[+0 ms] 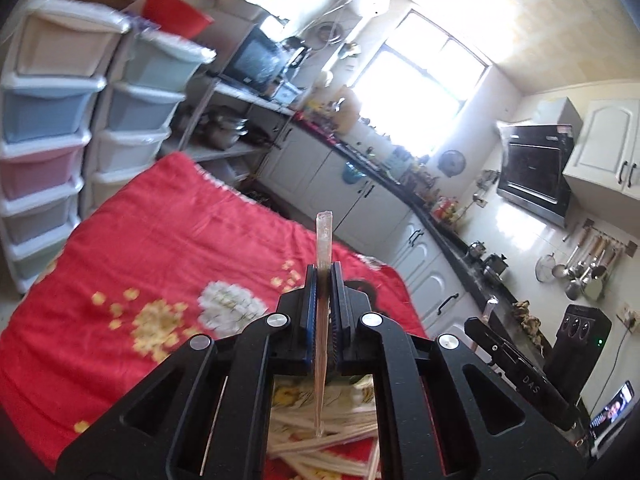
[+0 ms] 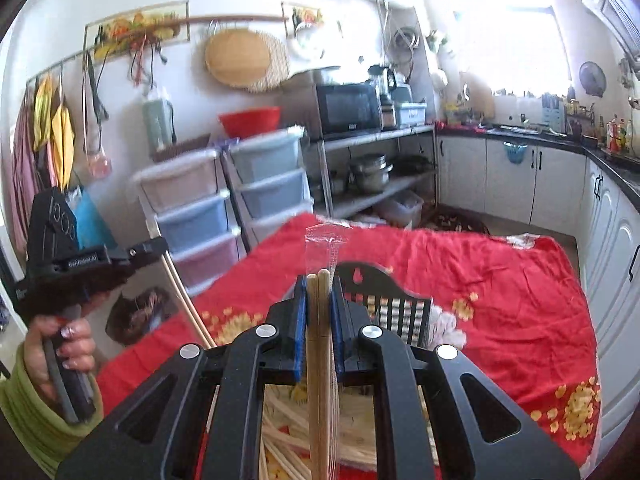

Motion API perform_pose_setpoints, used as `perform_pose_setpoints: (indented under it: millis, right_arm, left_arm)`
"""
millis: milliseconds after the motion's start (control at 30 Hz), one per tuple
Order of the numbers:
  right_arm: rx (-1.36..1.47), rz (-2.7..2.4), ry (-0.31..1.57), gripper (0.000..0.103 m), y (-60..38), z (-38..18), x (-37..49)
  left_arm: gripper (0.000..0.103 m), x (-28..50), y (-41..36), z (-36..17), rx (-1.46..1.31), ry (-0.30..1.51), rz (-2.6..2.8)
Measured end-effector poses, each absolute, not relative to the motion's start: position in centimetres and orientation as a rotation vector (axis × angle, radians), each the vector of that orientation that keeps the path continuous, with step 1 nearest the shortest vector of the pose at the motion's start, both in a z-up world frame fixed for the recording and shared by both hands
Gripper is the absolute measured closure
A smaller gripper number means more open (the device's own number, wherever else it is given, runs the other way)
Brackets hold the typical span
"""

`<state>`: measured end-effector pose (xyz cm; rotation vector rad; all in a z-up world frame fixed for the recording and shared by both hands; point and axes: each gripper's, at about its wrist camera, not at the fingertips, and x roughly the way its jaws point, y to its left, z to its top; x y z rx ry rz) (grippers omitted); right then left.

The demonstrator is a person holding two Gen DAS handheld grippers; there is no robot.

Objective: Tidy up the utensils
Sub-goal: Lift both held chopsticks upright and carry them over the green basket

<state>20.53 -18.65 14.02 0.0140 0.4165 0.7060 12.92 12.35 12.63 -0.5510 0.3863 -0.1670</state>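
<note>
My left gripper (image 1: 323,274) is shut on a thin wrapped pair of chopsticks (image 1: 323,240) that sticks up past the fingertips, above the red flowered tablecloth (image 1: 160,240). My right gripper (image 2: 319,280) is shut on a pair of wooden chopsticks in a clear plastic sleeve (image 2: 322,252). A pile of loose pale chopsticks (image 1: 320,436) lies on the cloth under the left gripper and shows under the right one too (image 2: 280,440). A black slatted utensil basket (image 2: 392,300) stands just beyond the right gripper. The left gripper's body (image 2: 68,264) and the hand holding it show at the left of the right wrist view.
Stacked plastic drawer units (image 1: 52,120) stand past the table's far edge, also visible in the right wrist view (image 2: 224,208). A shelf rack with a microwave (image 2: 348,108) and pots stands behind. White cabinets and a dark counter (image 1: 400,208) run along the right.
</note>
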Motion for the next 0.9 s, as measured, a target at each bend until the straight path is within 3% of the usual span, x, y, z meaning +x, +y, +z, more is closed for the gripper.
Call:
perform_pose_setpoints:
  millis: [900]
  right_arm:
    - [0.144,0.583,0.094,0.092,-20.1,22.3,26.5]
  left_arm:
    - [0.100,16.8,7.9,22.0,-0.337,0.168,-0.141]
